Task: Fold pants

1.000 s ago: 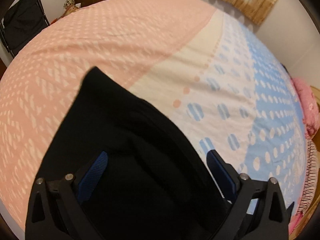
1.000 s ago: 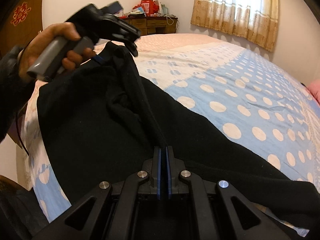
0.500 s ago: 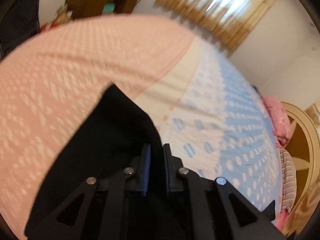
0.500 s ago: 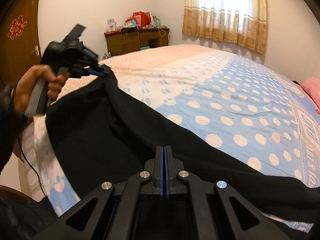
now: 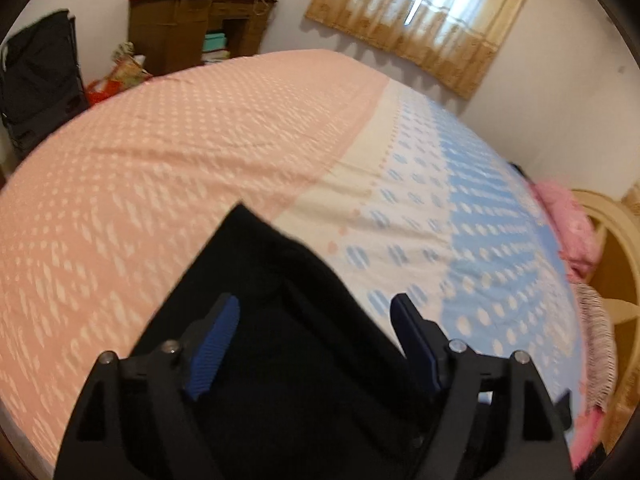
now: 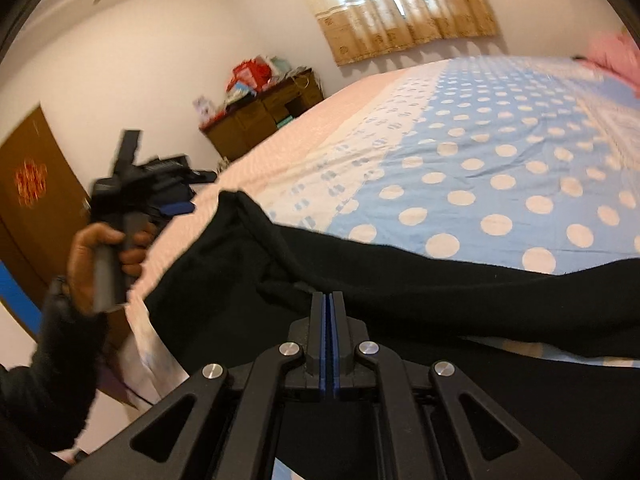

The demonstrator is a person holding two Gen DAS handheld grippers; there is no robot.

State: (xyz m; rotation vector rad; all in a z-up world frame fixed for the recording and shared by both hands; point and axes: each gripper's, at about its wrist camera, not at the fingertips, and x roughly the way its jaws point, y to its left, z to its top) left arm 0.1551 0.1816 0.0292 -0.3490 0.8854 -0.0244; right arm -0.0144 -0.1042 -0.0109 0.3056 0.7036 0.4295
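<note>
Left wrist view: looked along the left gripper, jaws spread wide, nothing pinched between the blue pads.
Pants: black, lay under and between the spread fingers, a corner pointing toward 11 o'clock on the bed.
Bedspread: pink at 10 o'clock, cream band through the middle, blue with white dots at 3 o'clock.
Surroundings: wooden desk at 11 o'clock, curtained window at 1 o'clock, pink pillow at 3 o'clock, dark chair at 9 o'clock.
Right wrist view: showed the right gripper with jaws pressed together on a fold of the pants, cloth stretched from 9 to 3 o'clock.
Obstruction: black fabric hid the near edge of the bed.
Left hand: at 9 o'clock, blurred, gripped the handle of the left gripper, held apart from the raised corner of cloth.
Beyond: door at 9 o'clock, desk at 11 o'clock.
</note>
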